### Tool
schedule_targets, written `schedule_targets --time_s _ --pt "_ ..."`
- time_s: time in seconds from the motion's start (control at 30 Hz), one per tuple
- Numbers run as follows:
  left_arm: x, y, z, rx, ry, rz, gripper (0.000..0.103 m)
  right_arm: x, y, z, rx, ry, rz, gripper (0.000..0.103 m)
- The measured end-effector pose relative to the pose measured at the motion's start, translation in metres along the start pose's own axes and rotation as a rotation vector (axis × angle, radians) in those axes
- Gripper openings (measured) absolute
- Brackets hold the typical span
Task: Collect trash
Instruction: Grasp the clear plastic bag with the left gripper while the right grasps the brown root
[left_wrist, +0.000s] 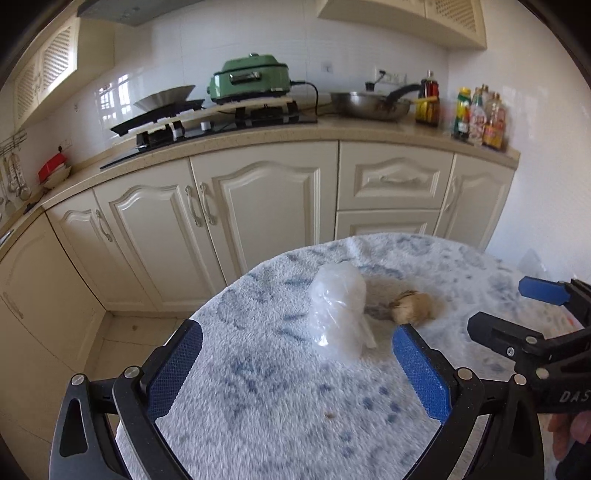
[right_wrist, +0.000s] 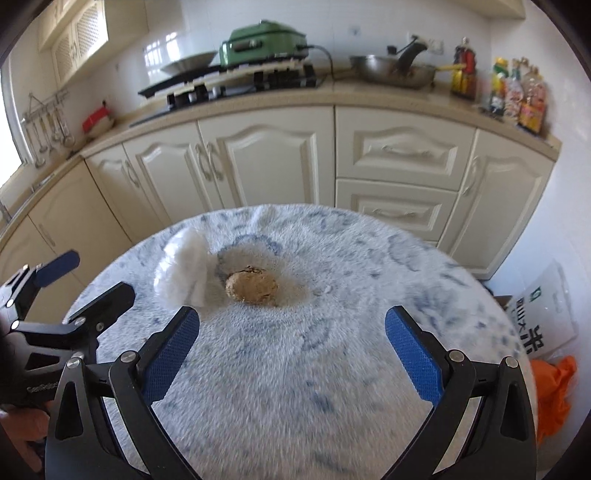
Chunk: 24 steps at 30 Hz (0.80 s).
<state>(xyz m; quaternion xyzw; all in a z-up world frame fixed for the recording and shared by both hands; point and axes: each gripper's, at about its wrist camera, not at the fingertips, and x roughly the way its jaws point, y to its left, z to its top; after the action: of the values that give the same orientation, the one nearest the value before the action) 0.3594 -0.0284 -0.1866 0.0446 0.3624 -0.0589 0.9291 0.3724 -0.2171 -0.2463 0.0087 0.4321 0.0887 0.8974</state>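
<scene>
The round table (right_wrist: 332, 369), under a fluffy blue-and-white cover, carries 2 bits of trash near its middle: a crumpled clear plastic bag (left_wrist: 338, 310) towards the left edge and, just beside it, a smaller tan crumpled wad (right_wrist: 252, 287). Both grippers hover on the near side, the left gripper (left_wrist: 295, 365) facing the bag, the right gripper (right_wrist: 291, 354) facing the wad, fingers spread wide and holding nothing. This looks like the approach step; next, each should advance and close on its piece.
</scene>
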Motion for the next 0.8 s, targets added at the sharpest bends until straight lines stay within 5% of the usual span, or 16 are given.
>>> schedule_targets --time_s 0.33,0.43,0.5,0.57,0.8 --pt "0.095 -0.011 0.028 -0.002 0.091 -0.018 0.1 0.042 -0.003 0.011 -0.014 0.049 0.062 0.098" --pt "0.115 -0.008 0.038 -0.032 0.118 -0.076 0.079 0.05 0.001 0.014 -0.023 0.064 0.075 0.094" --pt "0.123 -0.006 0.042 -0.036 0.137 -0.11 0.05 0.055 0.006 0.016 -0.028 0.074 0.086 0.091" --pt "0.131 -0.004 0.046 -0.033 0.155 -0.117 0.036 0.061 0.012 0.018 -0.038 0.085 0.092 0.086" --pt "0.128 0.02 0.047 -0.052 0.129 -0.076 0.033 0.076 0.033 0.012 -0.126 0.087 0.01 0.057"
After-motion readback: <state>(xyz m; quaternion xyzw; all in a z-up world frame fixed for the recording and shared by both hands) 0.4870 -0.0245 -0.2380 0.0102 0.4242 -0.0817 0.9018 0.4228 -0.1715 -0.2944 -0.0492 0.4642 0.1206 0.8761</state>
